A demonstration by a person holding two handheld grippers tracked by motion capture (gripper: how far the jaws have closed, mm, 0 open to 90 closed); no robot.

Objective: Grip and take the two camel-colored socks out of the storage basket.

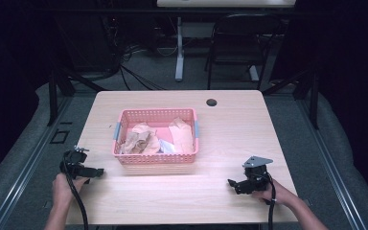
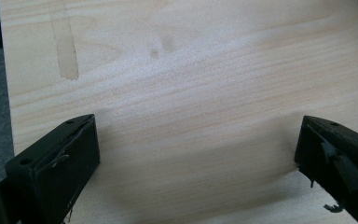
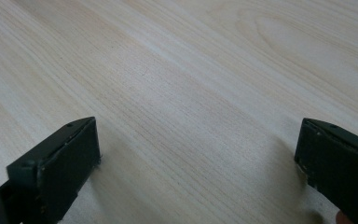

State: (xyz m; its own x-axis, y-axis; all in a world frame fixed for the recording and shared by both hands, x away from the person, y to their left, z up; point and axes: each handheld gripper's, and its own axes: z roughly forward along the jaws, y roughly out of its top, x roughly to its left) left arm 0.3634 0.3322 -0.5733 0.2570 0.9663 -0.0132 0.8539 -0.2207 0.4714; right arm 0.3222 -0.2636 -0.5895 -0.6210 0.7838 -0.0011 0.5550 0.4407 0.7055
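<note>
While both grippers sit low at the near edge of the table (image 1: 230,120), nothing gripped yet. Left gripper (image 1: 95,171) near the left corner, jaws spread wide, bare wood between them in the left gripper view (image 2: 196,177). Right gripper (image 1: 234,184) near the right corner, jaws likewise wide and empty in the right gripper view (image 3: 198,172). Both well apart from the basket (image 1: 155,158).

Basket at table centre, just beyond the grippers, closer to the left one. Inside: crumpled tan paper bag (image 1: 139,139) on the left side, second tan bag (image 1: 182,134) on the right side, white scrap (image 1: 166,147) between them. Probably paper bags; hard to tell material from the high view.

Likely step: reach in and lift out contents. For a clean pick: come over the near rim from above, keep jaws wide until around a raised fold, pinch a crease rather than a flat face, lift straight up to clear the wall. Steady the rim with the other gripper if the basket slides.

Count: one basket, two tan bags, one white scrap, two grippers. Farther back: one dark grommet (image 1: 212,102) in the table, one chair (image 1: 239,43) beyond.
</note>
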